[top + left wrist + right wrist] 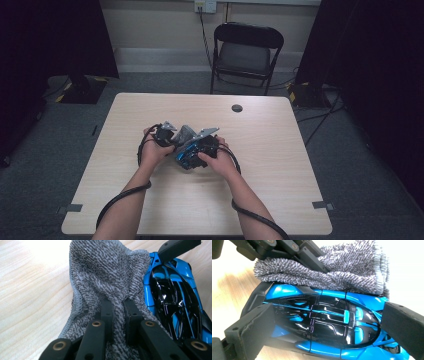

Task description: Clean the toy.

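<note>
A blue and black toy car (312,315) sits lengthwise between the jaws of my right gripper (329,323), one pad on each end, so the gripper is shut on it. My left gripper (119,302) is shut on a bunched grey towelling cloth (105,272). The cloth (342,267) lies pressed along the car's side. In the left gripper view the car (175,297) is just right of the cloth. From above, both hands meet at the table's middle: left gripper (165,135), cloth (186,134), car (190,156), right gripper (205,147).
The light wooden table (270,150) has a round cable hole (237,108) near its far edge. A black folding chair (247,50) stands behind it. Cables trail from both grippers off the near edge. Dark curtains hang at both sides.
</note>
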A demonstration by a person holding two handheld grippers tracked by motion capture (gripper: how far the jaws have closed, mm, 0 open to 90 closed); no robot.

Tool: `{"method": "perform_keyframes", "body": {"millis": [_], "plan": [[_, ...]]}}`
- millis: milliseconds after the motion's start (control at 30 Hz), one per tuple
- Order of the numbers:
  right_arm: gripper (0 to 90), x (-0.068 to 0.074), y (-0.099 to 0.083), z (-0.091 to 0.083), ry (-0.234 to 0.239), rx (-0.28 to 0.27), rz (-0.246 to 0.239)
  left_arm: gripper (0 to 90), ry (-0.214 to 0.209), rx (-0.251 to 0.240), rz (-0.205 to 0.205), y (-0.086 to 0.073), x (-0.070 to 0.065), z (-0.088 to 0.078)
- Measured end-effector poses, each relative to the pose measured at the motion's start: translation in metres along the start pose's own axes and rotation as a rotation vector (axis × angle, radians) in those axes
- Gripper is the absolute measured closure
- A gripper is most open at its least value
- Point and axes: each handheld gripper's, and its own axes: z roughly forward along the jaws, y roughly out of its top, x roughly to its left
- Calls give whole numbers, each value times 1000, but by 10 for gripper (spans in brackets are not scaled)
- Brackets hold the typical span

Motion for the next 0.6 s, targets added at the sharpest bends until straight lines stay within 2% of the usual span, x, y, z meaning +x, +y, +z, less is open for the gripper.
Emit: {"method": "perform_keyframes", "body": {"millis": [233,600], "plan": [[0,0,0,0,0,1,1,808,-2,9,4,-5,1,-7],[0,0,1,0,-1,6,3,808,-14,11,-15,-18,3,-19]]}}
